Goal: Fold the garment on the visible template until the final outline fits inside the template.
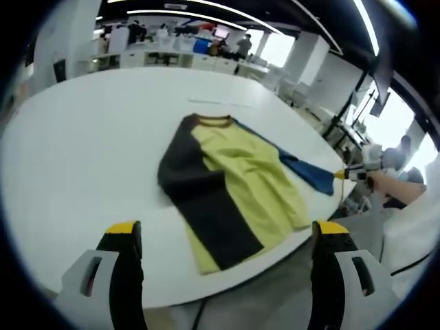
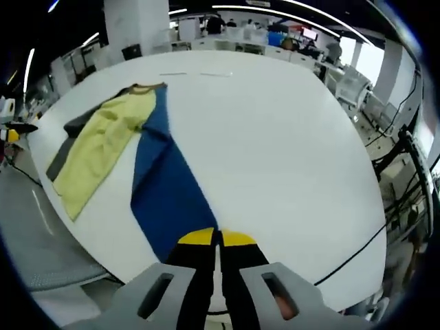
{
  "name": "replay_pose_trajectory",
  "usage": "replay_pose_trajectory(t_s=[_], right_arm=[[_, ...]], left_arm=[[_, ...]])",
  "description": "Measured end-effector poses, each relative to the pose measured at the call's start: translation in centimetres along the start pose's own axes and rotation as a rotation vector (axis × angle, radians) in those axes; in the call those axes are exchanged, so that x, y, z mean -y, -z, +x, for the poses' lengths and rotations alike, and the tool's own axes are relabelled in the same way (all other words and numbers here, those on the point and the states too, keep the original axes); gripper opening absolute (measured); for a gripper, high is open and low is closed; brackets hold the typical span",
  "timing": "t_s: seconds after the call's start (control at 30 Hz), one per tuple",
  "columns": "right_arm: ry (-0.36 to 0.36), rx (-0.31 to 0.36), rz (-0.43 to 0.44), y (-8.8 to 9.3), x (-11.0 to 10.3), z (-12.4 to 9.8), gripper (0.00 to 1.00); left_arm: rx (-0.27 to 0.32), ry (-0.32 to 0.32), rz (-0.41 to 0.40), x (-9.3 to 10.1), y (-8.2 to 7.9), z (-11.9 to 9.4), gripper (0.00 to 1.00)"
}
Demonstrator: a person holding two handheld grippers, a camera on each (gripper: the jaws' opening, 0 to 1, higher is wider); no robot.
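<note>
At table edge, right tongs (image 2: 218,237): 2 yellow tips pressed together, pinching the end of the blue sleeve (image 2: 165,192); seen from the left gripper view as small tongs at the far right, held by a hand (image 1: 385,184).
Left tongs (image 1: 227,230): spread wide, gripping nothing, above the near table rim, apart from the cloth.
Garment (image 1: 230,185): yellow front, dark left sleeve folded over the body, brown collar (image 1: 212,122) pointing away from the left tongs; blue sleeve stretched out straight toward the right tongs.
Position: lies flat on the white table (image 1: 89,151), hem close to the near rim in the left gripper view.
Template: can't make out an outline under the garment.
Background: office desks, ceiling light strips, people far off.
</note>
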State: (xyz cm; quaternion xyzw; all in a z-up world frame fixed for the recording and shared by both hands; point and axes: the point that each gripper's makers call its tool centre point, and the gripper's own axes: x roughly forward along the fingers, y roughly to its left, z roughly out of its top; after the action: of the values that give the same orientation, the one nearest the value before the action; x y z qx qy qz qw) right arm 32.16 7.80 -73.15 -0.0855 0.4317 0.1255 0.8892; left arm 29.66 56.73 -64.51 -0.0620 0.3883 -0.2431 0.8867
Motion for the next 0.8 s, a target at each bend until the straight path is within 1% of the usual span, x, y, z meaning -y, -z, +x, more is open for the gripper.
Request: replay_pose_trajectory(t_s=[0.3, 0.43, 0.63, 0.8], right_arm=[[0.051, 0.008, -0.011, -1.6, 3.3, -0.4, 0.02], [0.059, -0.005, -0.047, -2.2, 4.5, -0.3, 0.02], [0.083, -0.025, -0.086, -3.1, 6.9, -0.2, 0.02], [0.102, -0.033, -0.098, -4.0, 7.8, -0.5, 0.02]], left_arm=[[0.004, -0.011, -0.016, -0.3, 0.2, -0.1, 1.0], [0.002, -0.014, -0.019, -0.3, 0.3, -0.2, 1.0], [0.003, -0.022, -0.026, -0.6, 0.4, -0.3, 1.0], [-0.002, -0.028, -0.033, -0.7, 0.6, -0.4, 1.0]])
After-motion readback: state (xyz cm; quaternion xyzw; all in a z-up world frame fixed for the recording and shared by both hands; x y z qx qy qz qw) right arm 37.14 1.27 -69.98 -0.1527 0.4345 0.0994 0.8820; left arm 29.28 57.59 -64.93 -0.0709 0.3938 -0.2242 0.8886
